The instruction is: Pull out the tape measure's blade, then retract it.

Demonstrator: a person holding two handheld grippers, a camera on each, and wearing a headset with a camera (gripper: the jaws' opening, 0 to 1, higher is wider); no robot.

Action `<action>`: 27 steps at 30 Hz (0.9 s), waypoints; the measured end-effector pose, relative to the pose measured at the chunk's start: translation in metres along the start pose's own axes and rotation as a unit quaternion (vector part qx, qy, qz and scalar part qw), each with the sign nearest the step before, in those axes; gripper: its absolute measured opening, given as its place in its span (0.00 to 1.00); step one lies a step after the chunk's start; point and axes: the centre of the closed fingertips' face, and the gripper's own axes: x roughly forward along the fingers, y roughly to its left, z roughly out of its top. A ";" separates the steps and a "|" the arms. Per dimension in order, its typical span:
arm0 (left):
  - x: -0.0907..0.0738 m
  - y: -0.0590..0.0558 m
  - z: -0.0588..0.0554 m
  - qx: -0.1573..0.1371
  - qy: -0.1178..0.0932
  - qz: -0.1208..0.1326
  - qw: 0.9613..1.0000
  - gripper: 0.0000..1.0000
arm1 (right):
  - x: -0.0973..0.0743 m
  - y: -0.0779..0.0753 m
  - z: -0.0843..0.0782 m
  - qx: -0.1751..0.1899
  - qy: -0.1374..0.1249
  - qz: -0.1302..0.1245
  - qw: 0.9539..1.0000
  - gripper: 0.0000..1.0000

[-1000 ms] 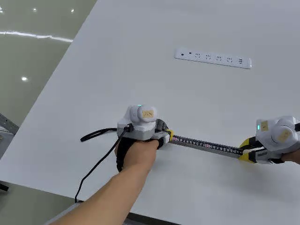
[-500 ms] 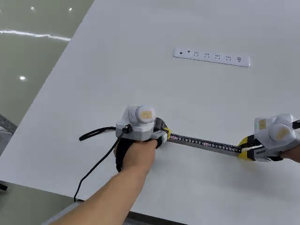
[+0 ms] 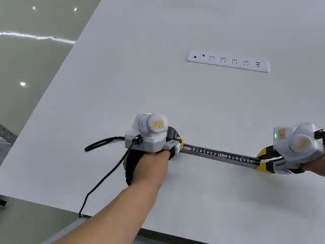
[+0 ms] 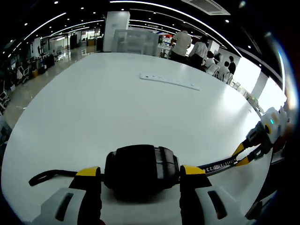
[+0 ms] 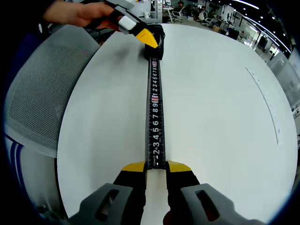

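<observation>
Two claws face along the blade [image 5: 154, 103]: left claw [image 3: 176, 144] clamps the tape case [image 4: 140, 171], right claw [image 5: 155, 167] pinches the blade tip.

The black ribbed tape measure case [image 4: 140, 169] is trailing a black blade [image 5: 155, 108] printed with white numerals, a few seemingly red; the jaws are showing yellow tips, the worktop [image 3: 152, 76] plain white.

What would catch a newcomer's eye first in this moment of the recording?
The dark numbered blade lies stretched flat across the near part of the white table. It runs from the black tape measure, clamped in the left gripper, to the right gripper, which pinches its tip. Farther back, a white power strip lies by itself.
</observation>
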 end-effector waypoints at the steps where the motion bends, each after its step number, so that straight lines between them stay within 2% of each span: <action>1: 0.000 0.000 0.000 0.001 0.000 0.000 1.000 0.63 | 0.000 0.000 0.000 -0.001 0.001 0.000 1.000 0.12; 12: 0.000 -0.002 0.000 0.004 -0.006 -0.007 1.000 0.61 | 0.000 0.000 0.000 0.001 0.003 0.001 1.000 0.12; 27: 0.001 -0.001 -0.001 0.013 -0.002 -0.012 1.000 0.58 | 0.001 0.000 0.001 0.001 0.004 -0.001 1.000 0.12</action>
